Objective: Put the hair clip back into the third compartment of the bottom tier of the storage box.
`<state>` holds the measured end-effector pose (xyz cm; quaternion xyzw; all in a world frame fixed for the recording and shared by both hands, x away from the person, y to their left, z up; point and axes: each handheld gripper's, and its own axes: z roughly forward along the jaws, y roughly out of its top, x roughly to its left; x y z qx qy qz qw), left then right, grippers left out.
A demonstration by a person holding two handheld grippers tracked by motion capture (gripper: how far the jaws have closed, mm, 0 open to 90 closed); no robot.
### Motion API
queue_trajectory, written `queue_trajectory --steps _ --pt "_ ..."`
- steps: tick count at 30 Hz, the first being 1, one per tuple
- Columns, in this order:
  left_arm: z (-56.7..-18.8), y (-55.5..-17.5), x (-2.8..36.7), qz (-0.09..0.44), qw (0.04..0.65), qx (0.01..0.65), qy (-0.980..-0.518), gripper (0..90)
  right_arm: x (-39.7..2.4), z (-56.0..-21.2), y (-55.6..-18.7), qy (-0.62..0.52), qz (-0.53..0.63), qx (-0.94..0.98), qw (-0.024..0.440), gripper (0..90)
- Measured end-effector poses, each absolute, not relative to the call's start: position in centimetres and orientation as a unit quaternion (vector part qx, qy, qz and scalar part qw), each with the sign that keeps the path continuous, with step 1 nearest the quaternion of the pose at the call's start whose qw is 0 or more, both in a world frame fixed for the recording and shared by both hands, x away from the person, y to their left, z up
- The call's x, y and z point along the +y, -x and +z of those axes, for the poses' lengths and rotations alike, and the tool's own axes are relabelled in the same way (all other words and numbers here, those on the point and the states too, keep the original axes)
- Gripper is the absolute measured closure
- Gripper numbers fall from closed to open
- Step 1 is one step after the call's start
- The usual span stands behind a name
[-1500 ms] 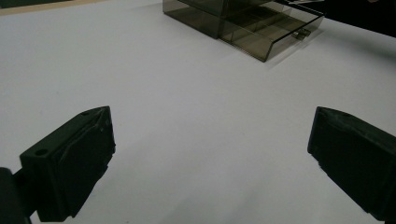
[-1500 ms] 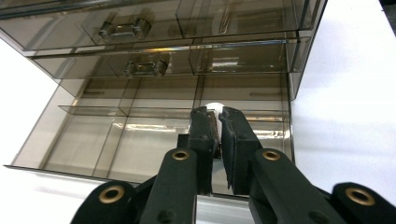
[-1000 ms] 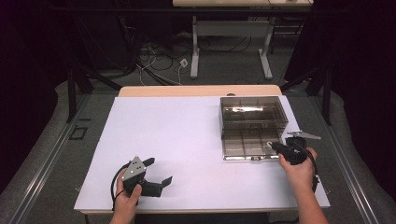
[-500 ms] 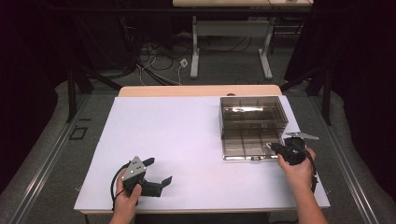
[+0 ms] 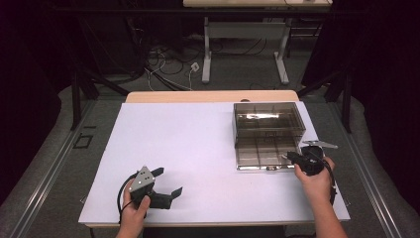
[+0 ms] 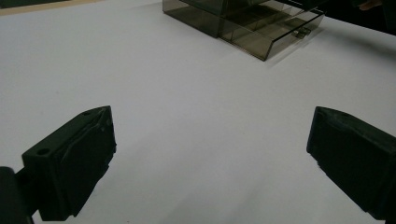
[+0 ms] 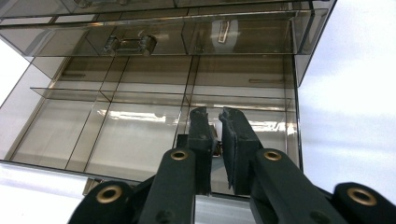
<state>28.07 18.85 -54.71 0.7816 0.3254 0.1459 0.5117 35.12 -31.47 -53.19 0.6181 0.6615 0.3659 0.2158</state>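
Note:
A smoky clear drawer box [image 5: 267, 119] stands at the table's right. Its bottom drawer [image 5: 260, 151] is pulled out toward me and shows bare compartments. My right gripper [image 5: 288, 157] reaches over that drawer's front right corner, and its jaws stand almost together. In the right gripper view the gripper [image 7: 212, 114] hangs over the open drawer [image 7: 135, 135], with only a sliver between the pads. I cannot tell what is in that sliver. Above it, an upper drawer with a metal handle [image 7: 130, 44] stays closed. My left gripper [image 5: 169, 180] rests open at the front left, nothing between its wide jaws [image 6: 210, 140].
The white table top [image 5: 198, 144] spreads between the two hands. The box [image 6: 243, 18] lies far ahead in the left gripper view. Behind the table are desk legs and cables [image 5: 168, 69] on the floor.

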Motion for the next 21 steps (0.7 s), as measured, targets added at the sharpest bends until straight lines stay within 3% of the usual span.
queue_trajectory --steps 21 --pt "-54.71 -28.12 18.83 0.145 0.510 0.324 -0.784 1.5 -30.97 -52.99 -35.31 -0.579 0.371 0.687 0.234 56.6"
